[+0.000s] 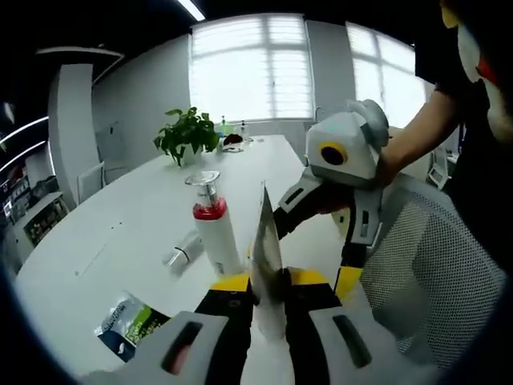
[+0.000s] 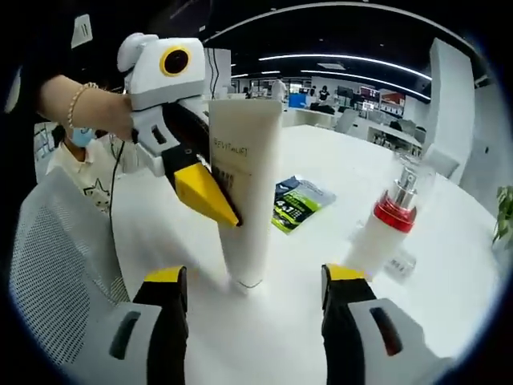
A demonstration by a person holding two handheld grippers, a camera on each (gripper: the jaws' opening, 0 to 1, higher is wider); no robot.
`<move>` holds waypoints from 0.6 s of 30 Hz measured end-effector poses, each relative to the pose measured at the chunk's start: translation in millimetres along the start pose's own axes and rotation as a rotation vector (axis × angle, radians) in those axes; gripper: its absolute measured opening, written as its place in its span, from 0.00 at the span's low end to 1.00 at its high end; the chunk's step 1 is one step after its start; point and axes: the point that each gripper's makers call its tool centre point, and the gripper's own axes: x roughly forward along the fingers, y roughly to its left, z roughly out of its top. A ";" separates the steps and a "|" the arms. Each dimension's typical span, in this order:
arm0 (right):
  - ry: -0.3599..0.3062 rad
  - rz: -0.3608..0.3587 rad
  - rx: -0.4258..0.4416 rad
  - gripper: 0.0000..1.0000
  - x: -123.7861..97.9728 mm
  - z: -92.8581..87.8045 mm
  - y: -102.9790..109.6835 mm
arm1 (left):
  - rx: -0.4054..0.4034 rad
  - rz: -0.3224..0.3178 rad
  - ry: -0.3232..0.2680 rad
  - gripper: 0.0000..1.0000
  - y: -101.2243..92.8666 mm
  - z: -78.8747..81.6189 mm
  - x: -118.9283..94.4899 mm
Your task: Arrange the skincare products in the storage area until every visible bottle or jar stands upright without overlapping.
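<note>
My left gripper point(image 1: 268, 281) is shut on a tall white tube point(image 1: 265, 241), seen edge-on between its yellow-tipped jaws. In the right gripper view the same tube point(image 2: 244, 160) stands cap-down on the white table point(image 2: 264, 337), with the left gripper point(image 2: 239, 200) clamping its upper half from the left. My right gripper point(image 2: 255, 277) is open, its jaws straddling the tube's base without touching it; it shows as the right gripper point(image 1: 314, 255) coming in from the right. A white pump bottle with a red collar point(image 1: 213, 228) point(image 2: 388, 228) stands upright beside the tube.
A small clear bottle point(image 1: 184, 250) point(image 2: 401, 263) lies flat by the pump bottle. A green and blue sachet point(image 1: 128, 325) point(image 2: 296, 202) lies on the table. A potted plant point(image 1: 186, 135) stands far back. A mesh chair point(image 1: 433, 273) point(image 2: 56, 265) sits at the table's edge.
</note>
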 end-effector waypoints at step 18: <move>0.003 -0.088 0.084 0.93 -16.8 -11.4 -15.7 | 0.018 0.000 -0.010 0.17 42.5 14.2 29.2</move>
